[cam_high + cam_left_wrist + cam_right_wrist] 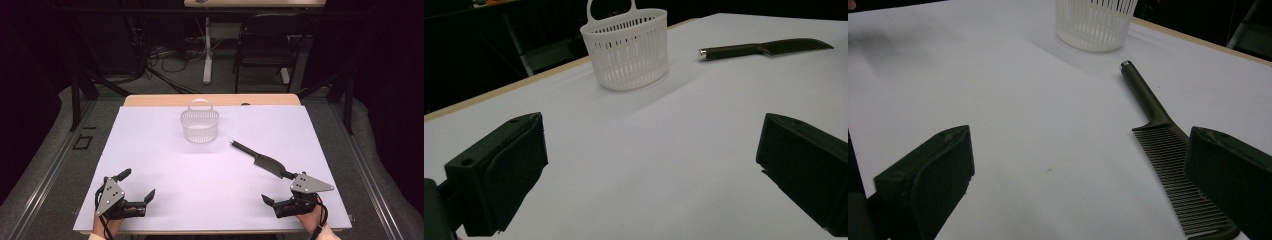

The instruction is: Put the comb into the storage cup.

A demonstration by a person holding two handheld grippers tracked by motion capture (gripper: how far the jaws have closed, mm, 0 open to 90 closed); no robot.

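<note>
1. The right gripper [284,196] is held low over the near right corner of the table [150,150], its jaws spread wide with nothing between them. In the right gripper view, bare white surface is seen between the two black pads [928,175].
2. The left gripper [136,186] is held at the near left corner, likewise spread wide and empty. Its jaws are aimed across the table toward the far side.
3. The comb [260,161] is laid flat on the table just ahead of the right gripper, near it but not touched. The toothed end is nearest the right gripper and passes behind its right-hand jaw in the right gripper view; the thin handle [1143,92] is pointed toward the basket [199,125].
4. The basket is stood upright near the far middle of the table, well apart from both grippers, with its mouth open upward and its loop handle at the back. It is judged to be the receptacle for the comb.
5. The open, level stance of the right gripper beside the comb is judged to be a ready position for a pick-up; the left gripper is judged to be parked clear.
6. Count: two grippers, one comb, one basket, one table.
</note>
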